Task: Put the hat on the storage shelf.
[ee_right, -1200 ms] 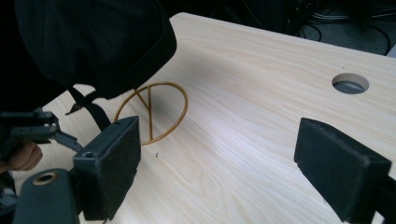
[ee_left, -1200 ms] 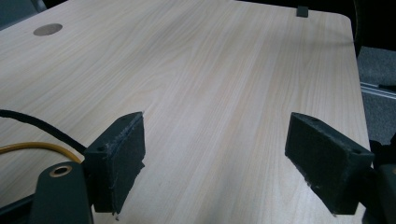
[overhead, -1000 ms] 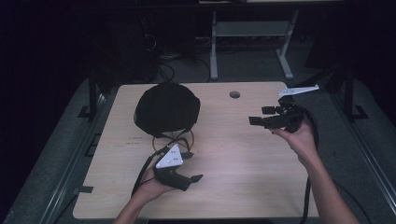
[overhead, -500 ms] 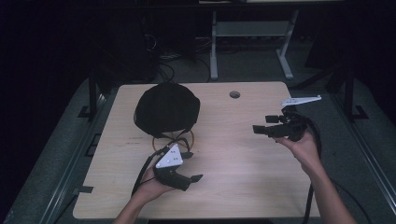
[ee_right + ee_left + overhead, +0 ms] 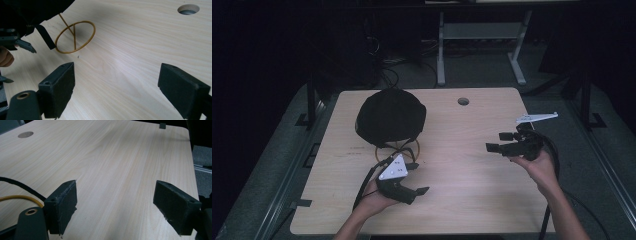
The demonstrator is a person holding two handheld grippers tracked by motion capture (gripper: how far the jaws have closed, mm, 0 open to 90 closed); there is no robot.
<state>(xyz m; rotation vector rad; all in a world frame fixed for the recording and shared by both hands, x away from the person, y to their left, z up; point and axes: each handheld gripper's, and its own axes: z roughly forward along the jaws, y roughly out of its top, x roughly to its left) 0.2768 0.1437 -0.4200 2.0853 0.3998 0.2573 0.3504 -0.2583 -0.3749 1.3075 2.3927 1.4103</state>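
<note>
A black cap [image 5: 390, 117] on a yellow wire stand [image 5: 398, 148] sits on the pale wood table [image 5: 462, 200] in a dark room; left gripper [image 5: 414, 177] and right gripper [image 5: 497, 141] hover nearby, jaws spread, empty.

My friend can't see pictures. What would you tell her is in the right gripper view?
Two black jaws of the right gripper stand wide apart over a pale wooden table, holding nothing. Farther off, a yellow wire ring lies on the table at the edge of a black cap, and a round hole sits in the table's far corner.
</note>
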